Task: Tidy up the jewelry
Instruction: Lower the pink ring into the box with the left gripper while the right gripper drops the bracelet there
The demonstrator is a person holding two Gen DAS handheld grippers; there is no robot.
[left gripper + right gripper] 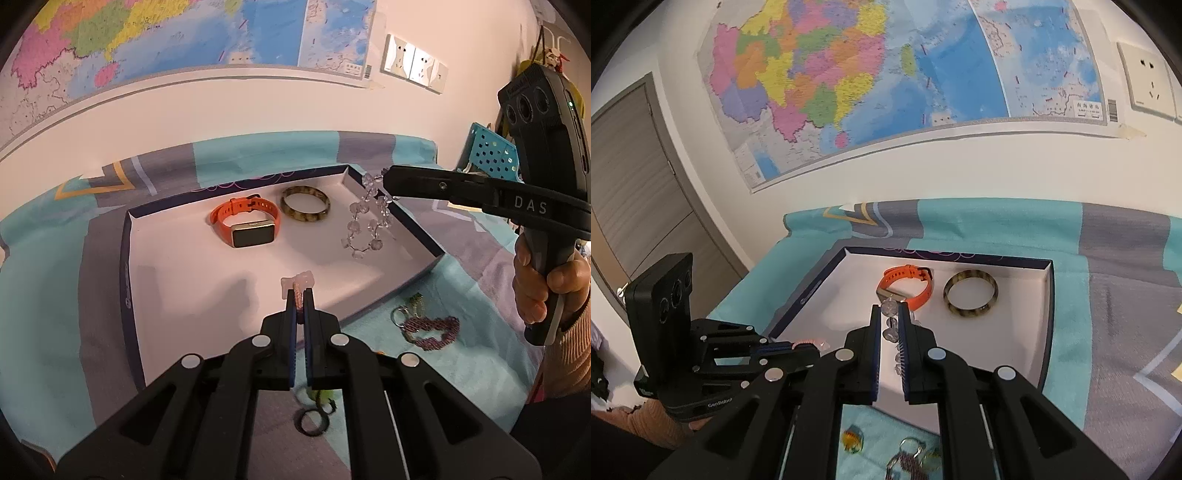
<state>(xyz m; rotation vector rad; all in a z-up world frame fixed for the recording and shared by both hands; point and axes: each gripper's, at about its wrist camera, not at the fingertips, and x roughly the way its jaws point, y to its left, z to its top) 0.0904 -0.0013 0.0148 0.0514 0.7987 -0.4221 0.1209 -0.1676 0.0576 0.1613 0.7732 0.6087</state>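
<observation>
The left tool (300, 297), level above the white shallow box tray (177, 258), pinches a pink beaded bracelet (297, 286); the right tool (889, 314) grips a clear crystal bead bracelet (365, 221) dangling over the tray.

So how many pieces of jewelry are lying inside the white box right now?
2: an orange smartwatch at the back of the box and a mottled bangle right of it. The clear bead bracelet dangles from the right gripper, still above the box.
</observation>
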